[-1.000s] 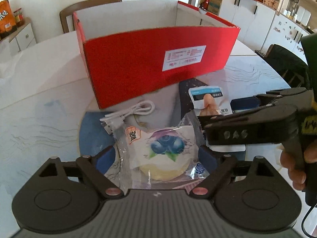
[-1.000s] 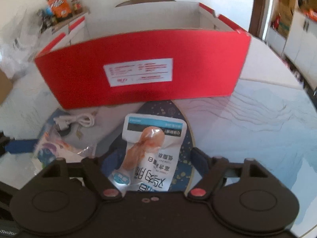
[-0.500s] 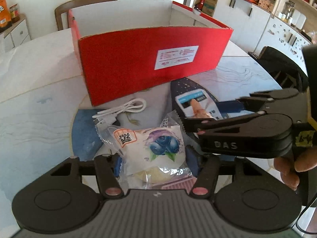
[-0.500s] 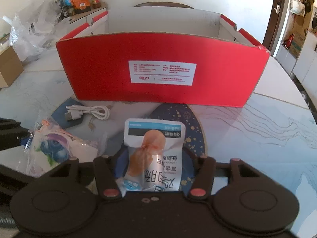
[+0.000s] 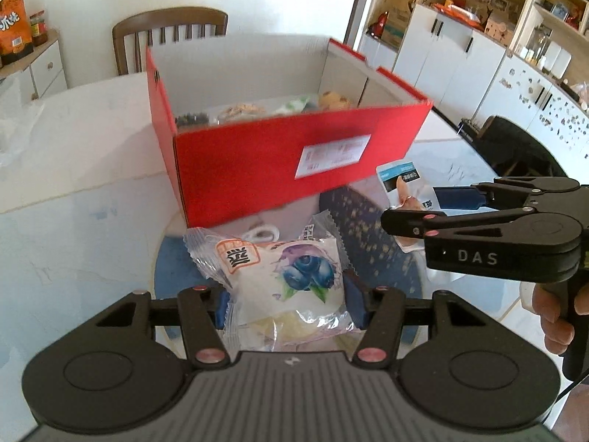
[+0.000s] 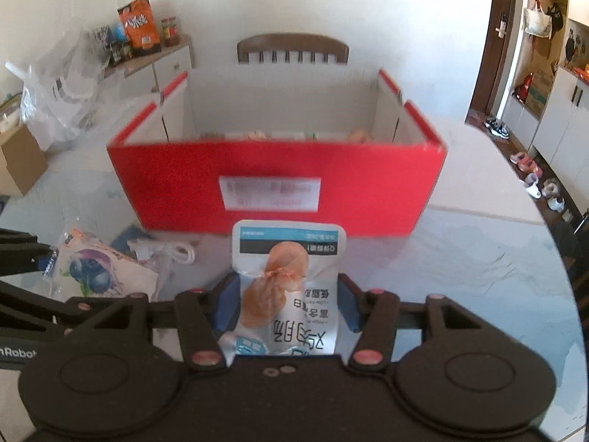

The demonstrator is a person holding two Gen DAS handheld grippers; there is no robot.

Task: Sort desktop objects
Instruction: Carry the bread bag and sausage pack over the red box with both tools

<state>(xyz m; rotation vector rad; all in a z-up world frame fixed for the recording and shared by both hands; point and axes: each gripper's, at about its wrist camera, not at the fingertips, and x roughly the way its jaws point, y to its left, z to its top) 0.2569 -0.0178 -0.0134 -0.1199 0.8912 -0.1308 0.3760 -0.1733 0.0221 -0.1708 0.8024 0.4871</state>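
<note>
My left tool (image 5: pixel 283 304) pinches the clear-wrapped blueberry cake packet (image 5: pixel 283 276) and my right tool (image 6: pixel 287 307) clamps the white chicken-breast snack pouch (image 6: pixel 289 287), both lifted above the pale marble bench (image 5: pixel 81 228), just near of the open red cardboard box (image 6: pixel 279 184).

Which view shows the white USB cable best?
Right wrist view: the white USB cable lies coiled on the table, mostly visible left of the chicken pouch. In the left wrist view only a loop peeks out behind the blueberry pastry packet.
</note>
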